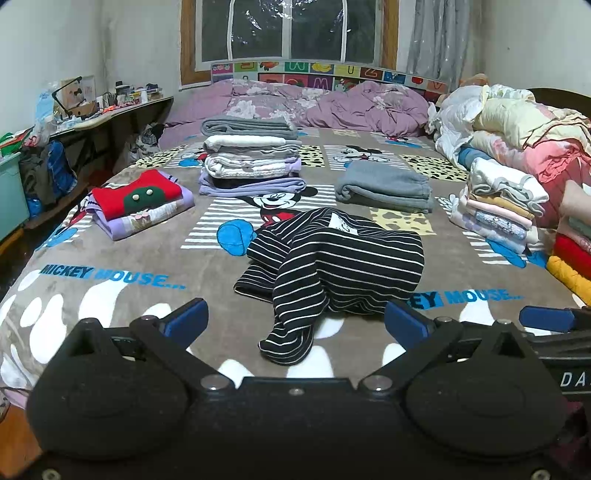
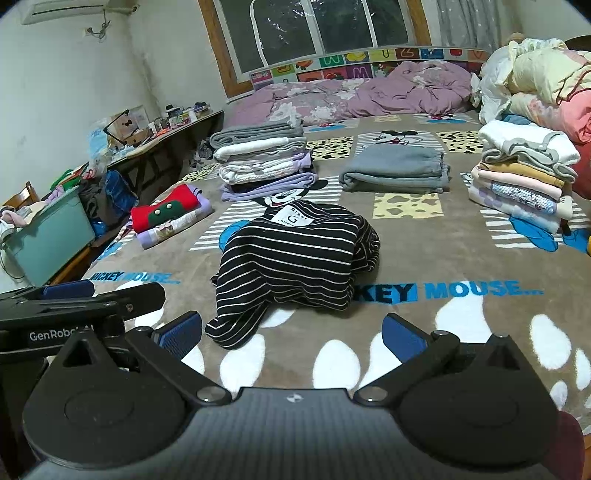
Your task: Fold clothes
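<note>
A black-and-white striped shirt (image 1: 332, 266) lies crumpled mid-bed on the Mickey Mouse blanket (image 1: 110, 280). The left gripper (image 1: 295, 321) and right gripper (image 2: 291, 332) both hang spread wide, grasping nothing, just before it.

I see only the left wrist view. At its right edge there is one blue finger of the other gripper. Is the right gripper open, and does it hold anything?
Observer: The right gripper is open, its fingers wide apart with nothing between them. The striped garment lies ahead of it on the bed.
Operator: The white label on that garment is unreadable for me. What does it say?
Observer: In the right wrist view the label reads "Great", a large G, then "childre", cut off.
Operator: Is there anything high on the left wall?
Observer: Yes, an air conditioner is mounted there.
</note>
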`<state>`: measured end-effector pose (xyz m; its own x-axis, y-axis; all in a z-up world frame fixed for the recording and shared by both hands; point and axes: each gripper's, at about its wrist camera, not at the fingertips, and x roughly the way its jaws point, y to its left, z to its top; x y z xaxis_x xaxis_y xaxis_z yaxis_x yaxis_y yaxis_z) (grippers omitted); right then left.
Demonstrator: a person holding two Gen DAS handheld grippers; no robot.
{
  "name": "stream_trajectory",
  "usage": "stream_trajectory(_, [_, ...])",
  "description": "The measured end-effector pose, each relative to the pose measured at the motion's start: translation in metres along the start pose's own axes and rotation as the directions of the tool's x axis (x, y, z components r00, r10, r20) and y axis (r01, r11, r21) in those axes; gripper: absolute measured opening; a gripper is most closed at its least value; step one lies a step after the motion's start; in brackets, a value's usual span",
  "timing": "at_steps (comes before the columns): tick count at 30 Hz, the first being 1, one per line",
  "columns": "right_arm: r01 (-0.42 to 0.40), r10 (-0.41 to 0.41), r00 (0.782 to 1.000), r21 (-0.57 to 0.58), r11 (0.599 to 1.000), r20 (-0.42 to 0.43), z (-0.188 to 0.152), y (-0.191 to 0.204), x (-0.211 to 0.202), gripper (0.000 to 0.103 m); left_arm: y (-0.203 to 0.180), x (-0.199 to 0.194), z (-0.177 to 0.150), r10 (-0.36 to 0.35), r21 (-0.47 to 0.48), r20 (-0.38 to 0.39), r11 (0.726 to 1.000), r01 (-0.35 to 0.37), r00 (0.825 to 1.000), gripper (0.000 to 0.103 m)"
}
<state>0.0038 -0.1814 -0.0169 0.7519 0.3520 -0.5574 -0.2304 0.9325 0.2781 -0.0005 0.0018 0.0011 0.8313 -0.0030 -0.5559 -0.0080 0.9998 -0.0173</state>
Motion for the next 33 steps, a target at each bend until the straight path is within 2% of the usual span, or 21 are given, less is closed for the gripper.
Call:
stream_trajectory(20, [-0.017,0.017,1.000,0.008,1.000,-0.008,0.003,-0.002,0.008,0.103,0.002,0.015,0.004,0.007,-0.007,-0.015,1.000,-0.008,1.000,0.103])
stream_trajectory(23, [-0.043,0.042,0.999,0.033,0.999,0.002,0.004,-0.008,0.010,0.103,0.004,0.021,0.004,-0.002,-0.015,-0.021,1.000,0.002,1.000,0.103])
stream_trajectory(26, [-0.104,0.103,0.995,0.080,0.991,0.014,0.004,-0.019,0.014,0.103,0.008,0.032,0.005,-0.021,-0.023,-0.039,1.000,0.020,0.999,0.103])
stream_trajectory(30, [-0.101,0.101,0.995,0.061,0.993,0.013,0.006,-0.024,0.024,0.103,0.013,0.048,0.008,-0.045,-0.028,-0.059,0.999,0.043,0.997,0.103])
stream_trajectory(33, [-0.128,0.127,0.992,0.100,0.987,0.013,0.009,-0.034,0.034,0.103,0.017,0.064,0.014,-0.047,-0.021,-0.081,0.999,0.046,0.996,0.103])
